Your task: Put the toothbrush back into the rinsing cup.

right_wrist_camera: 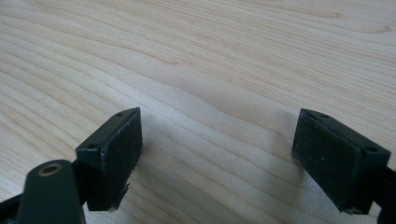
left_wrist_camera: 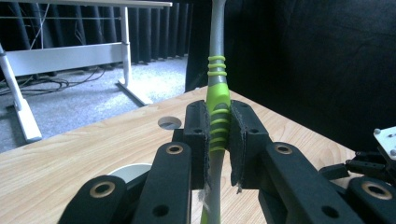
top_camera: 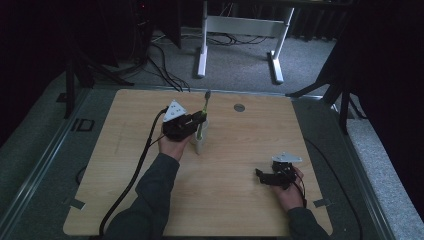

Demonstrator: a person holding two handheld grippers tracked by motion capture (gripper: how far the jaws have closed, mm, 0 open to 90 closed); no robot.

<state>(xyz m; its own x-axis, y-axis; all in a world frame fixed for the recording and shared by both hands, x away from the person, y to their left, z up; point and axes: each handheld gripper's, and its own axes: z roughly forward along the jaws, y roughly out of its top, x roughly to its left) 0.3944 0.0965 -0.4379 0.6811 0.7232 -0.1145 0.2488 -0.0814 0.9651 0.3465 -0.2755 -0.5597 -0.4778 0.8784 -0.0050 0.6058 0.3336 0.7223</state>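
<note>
A green and grey toothbrush [top_camera: 205, 111] stands upright in a white cup [top_camera: 200, 141] near the middle of the wooden table [top_camera: 240, 200]. My left gripper [top_camera: 199, 120] is shut on the toothbrush handle above the cup. In the left gripper view the two pads clamp the green ribbed grip of the toothbrush [left_wrist_camera: 218, 116], and the cup rim [left_wrist_camera: 130, 171] shows below. My right gripper [top_camera: 261, 175] rests low near the table's right front, open. In the right gripper view my right gripper [right_wrist_camera: 217, 154] has its jaws wide apart over bare wood, with nothing between them.
A round grommet hole [top_camera: 239, 107] sits in the table near its far edge. A white desk frame [top_camera: 240, 35] stands on the carpet beyond the table. Black cables trail from both grippers toward the front edge.
</note>
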